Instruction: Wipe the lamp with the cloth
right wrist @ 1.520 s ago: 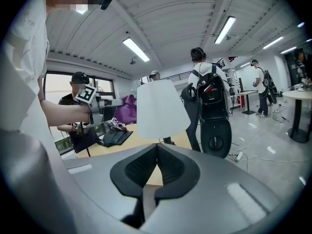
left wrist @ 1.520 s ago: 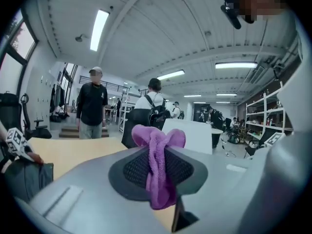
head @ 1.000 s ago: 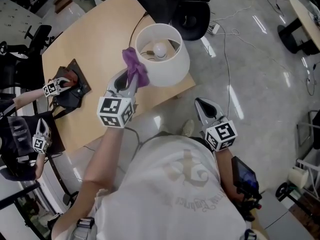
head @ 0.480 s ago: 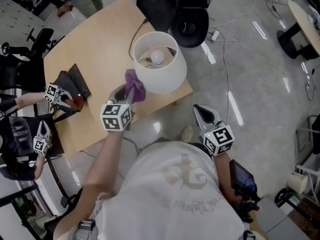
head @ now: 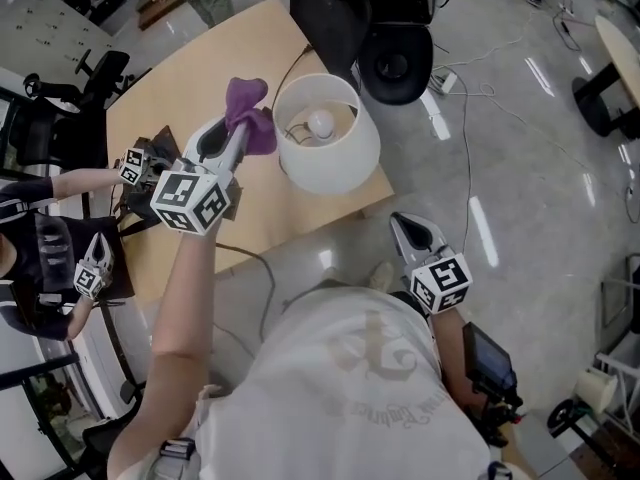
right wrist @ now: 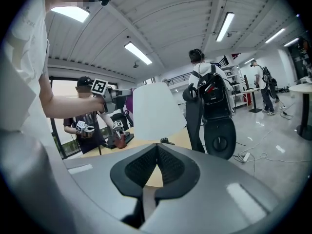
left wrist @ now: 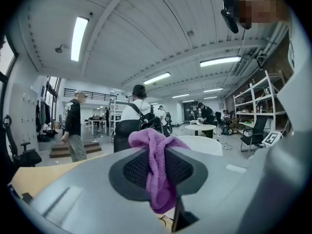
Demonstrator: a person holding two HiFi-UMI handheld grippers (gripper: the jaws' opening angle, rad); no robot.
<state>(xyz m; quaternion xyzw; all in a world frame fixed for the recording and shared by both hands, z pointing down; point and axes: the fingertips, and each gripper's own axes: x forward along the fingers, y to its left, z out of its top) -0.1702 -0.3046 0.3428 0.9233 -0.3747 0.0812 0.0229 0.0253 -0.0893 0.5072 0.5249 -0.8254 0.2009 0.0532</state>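
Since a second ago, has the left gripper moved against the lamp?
Yes. The left gripper, shut on the cloth, went from the side of the lamp shade up-left, beside its rim.

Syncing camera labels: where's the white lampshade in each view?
Head view: lampshade upper centre, over the tan table's right edge.
Left gripper view: lampshade centre right, partly behind the purple cloth in the jaws.
Right gripper view: lampshade centre left, above the jaws.
Shared landmark: the tan table, in all three.
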